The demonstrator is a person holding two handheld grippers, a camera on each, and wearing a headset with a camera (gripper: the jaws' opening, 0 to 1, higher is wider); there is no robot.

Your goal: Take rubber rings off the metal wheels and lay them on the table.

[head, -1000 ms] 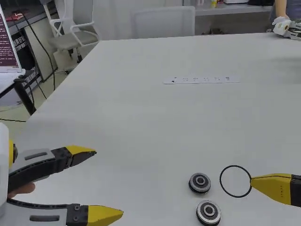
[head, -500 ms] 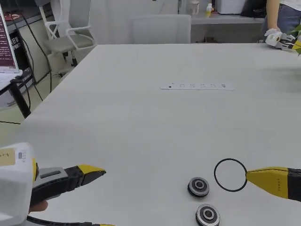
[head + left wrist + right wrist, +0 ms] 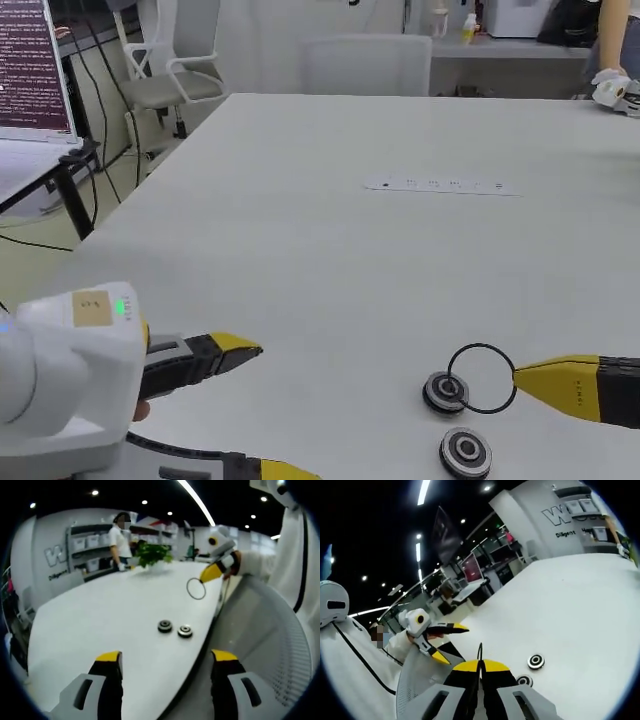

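Two metal wheels lie near the table's front edge: one (image 3: 443,391) partly behind the hanging ring, the other (image 3: 465,450) closer to me. They also show in the left gripper view (image 3: 165,626) (image 3: 185,630) and the right gripper view (image 3: 536,661) (image 3: 524,681). My right gripper (image 3: 517,378) is shut on a thin black rubber ring (image 3: 482,379), which it holds above the table; the ring (image 3: 196,588) is lifted clear in the left gripper view. My left gripper (image 3: 258,405) is open at the lower left, with nothing between its jaws (image 3: 167,662).
A white strip with small marks (image 3: 442,185) lies mid-table. White chairs (image 3: 365,65) stand behind the far edge, and a screen on a stand (image 3: 35,70) is at the left. A person stands by a plant (image 3: 150,554) at the far end.
The right gripper has carried the ring a little left, so it now overlaps the farther wheel in the head view. The left gripper has drifted right and lower in the picture; the camera shifted too.
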